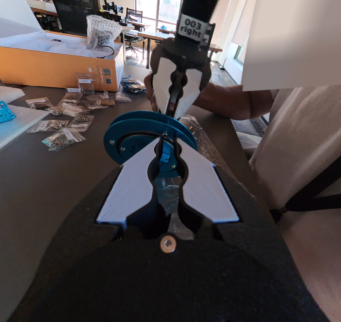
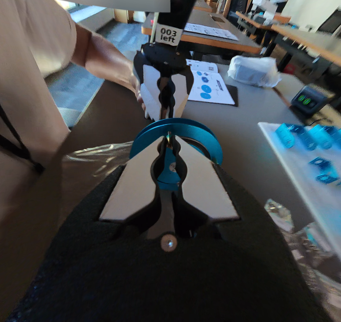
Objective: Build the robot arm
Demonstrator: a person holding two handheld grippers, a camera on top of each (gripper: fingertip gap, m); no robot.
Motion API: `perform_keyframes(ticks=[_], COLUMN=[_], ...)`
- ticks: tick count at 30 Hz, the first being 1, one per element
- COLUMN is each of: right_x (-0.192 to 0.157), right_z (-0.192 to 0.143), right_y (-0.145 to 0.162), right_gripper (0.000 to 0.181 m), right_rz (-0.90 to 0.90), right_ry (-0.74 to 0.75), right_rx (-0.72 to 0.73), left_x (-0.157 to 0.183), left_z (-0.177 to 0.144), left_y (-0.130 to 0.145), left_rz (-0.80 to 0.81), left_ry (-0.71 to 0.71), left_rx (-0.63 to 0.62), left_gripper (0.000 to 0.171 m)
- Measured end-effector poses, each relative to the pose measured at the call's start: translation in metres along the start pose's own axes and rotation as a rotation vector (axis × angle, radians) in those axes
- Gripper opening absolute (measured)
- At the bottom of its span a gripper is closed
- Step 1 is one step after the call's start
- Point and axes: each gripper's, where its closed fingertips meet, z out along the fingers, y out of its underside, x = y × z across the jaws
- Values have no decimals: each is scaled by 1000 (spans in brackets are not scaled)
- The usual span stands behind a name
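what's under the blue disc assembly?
A crinkled clear plastic bag lies on the dark table beneath the blue disc assembly. The gripper jaws cover the contact area, so what touches cannot be seen.

disc assembly (image 1: pixel 147 128) stands on table (image 1: pixel 55 184) between both claws, box (image 1: pixel 55 67) behind.

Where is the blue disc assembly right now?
The blue disc assembly stands on edge mid-table, pinched between the left gripper and the right gripper, screw bags on the left gripper's side.
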Motion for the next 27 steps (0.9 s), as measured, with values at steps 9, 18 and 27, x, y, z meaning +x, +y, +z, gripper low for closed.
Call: perform_keyframes(ticks=[9,18,27], right_x=[-1,-7,3], right_z=[5,9,1], right_y=[-1,-2,2], right_gripper=[5,5,5], right_rz=[-337,-416,-209], right_ry=[183,237,167], right_rx=[-134,-191,-123], left_x=[-4,1,-10], left_z=[-4,-5,-7], left_y=[-7,-5,-25], left_rz=[-87,-55,14], left_ry=[27,79,-85], left_rx=[50,26,2], left_gripper=[8,4,17])
